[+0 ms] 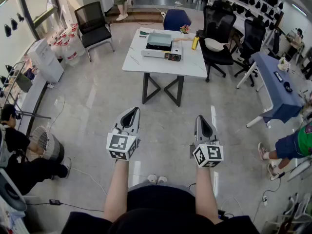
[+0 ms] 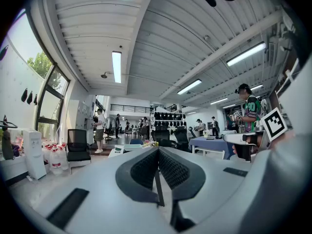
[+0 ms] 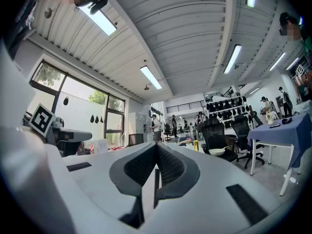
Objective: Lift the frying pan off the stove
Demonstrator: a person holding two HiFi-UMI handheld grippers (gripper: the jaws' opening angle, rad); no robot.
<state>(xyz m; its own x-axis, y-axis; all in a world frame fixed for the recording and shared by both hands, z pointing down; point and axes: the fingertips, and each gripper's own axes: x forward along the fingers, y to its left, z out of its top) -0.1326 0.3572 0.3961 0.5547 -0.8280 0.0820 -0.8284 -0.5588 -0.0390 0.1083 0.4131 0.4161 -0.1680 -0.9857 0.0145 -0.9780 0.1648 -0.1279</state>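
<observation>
Both grippers are held out at waist height over the bare floor and point at a white table (image 1: 146, 65) a few steps ahead. On it lies a flat white stove-like appliance (image 1: 162, 47) with a grey-green rectangular top. I cannot make out a frying pan from here. My left gripper (image 1: 131, 112) is shut with its black ribbed pads (image 2: 146, 167) pressed together and nothing between them. The right gripper (image 1: 202, 118) is shut and empty too, pads (image 3: 168, 165) touching. Neither is near the table.
A yellow bottle (image 1: 195, 43) and flowers (image 1: 184, 29) stand on the table's far side. Black office chairs (image 1: 217, 38) ring it, and a blue-covered table (image 1: 275, 82) is at the right. A person (image 1: 19, 150) crouches by a fan (image 1: 46, 145) at the left; another person (image 1: 292, 145) sits at the right.
</observation>
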